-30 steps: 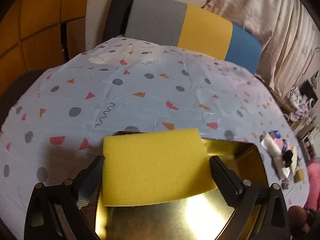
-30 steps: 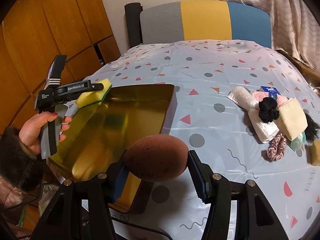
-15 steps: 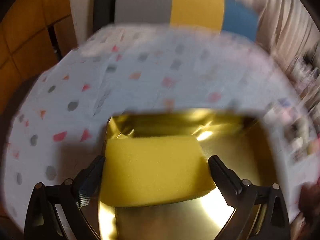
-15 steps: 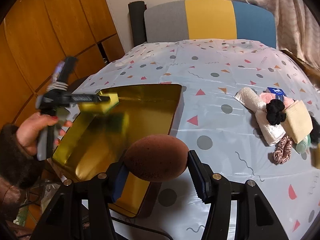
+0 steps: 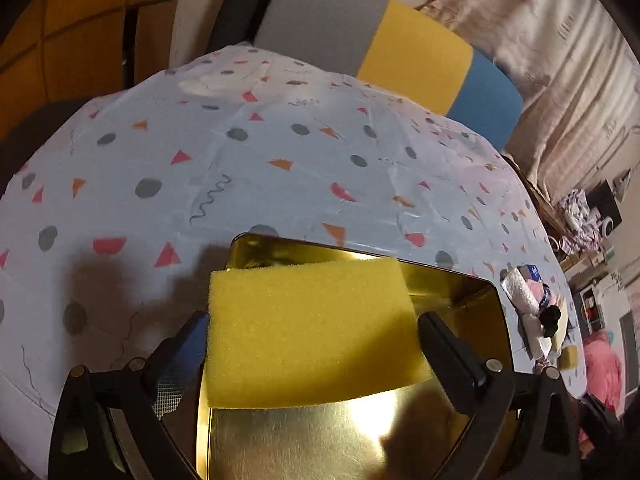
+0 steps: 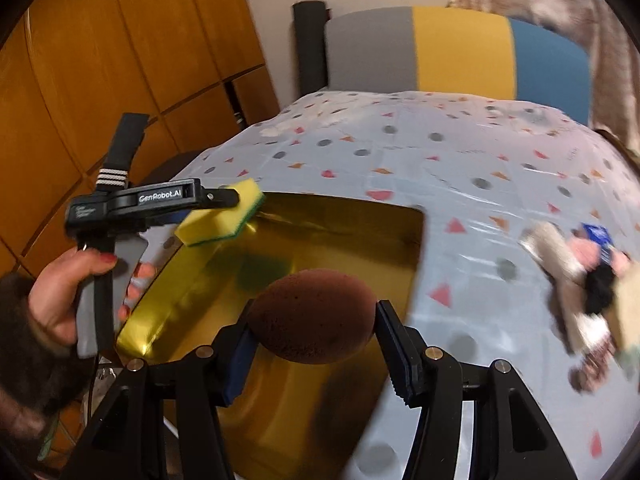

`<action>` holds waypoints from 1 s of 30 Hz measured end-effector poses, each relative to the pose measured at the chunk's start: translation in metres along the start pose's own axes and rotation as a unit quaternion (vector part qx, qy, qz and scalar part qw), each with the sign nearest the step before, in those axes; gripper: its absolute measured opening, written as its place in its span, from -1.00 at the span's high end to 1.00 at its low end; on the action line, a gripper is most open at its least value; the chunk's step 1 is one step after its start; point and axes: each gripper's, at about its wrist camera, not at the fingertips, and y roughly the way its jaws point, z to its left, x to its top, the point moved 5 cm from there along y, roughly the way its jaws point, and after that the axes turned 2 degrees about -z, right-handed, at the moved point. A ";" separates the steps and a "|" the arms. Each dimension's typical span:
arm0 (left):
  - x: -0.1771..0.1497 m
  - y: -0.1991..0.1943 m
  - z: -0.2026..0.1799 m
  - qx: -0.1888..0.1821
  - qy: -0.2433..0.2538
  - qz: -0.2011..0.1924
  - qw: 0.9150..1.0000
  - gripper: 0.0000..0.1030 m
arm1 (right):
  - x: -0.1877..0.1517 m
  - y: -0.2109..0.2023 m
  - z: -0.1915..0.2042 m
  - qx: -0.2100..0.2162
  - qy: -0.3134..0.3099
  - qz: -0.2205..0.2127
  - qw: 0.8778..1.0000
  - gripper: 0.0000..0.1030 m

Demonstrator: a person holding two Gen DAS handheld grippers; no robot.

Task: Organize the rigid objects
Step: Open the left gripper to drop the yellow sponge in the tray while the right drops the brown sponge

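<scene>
Held a yellow sponge (image 5: 312, 332) in the left gripper (image 5: 312, 344), pads pressed on its two short ends, long axis running straight across the jaws. Hung over the gold tray (image 5: 340, 440), above the far left corner, clear of the floor; lowering alone should land it inside. Clamped a brown oval sponge (image 6: 314, 316) in the right gripper (image 6: 314, 332), jaws about half spread, long axis likewise across them. Hovered above the near part of the tray (image 6: 360, 240), tilted down toward it. Lay nearer the tray floor than the left one, judging by the reflection beneath. Left a pile of cloths and hair ties (image 6: 588, 288) on the tablecloth (image 6: 460, 152), well right of the tray.
</scene>
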 end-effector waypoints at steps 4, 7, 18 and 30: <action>-0.005 0.007 0.001 -0.020 -0.022 0.008 1.000 -1.00 | 0.021 0.057 0.008 0.007 0.011 0.038 0.999 -0.21; -0.006 0.011 0.007 -0.027 -0.042 0.010 0.999 -1.00 | 0.033 0.093 0.006 0.012 0.035 0.067 0.997 -0.52; -0.004 0.013 0.008 -0.048 -0.071 0.014 0.996 -1.00 | 0.056 0.114 0.041 0.017 0.024 0.016 0.999 -0.99; 0.010 -0.036 0.007 -0.041 -0.068 -0.053 0.995 -1.00 | 0.041 0.109 0.016 0.007 0.093 0.042 0.995 -0.99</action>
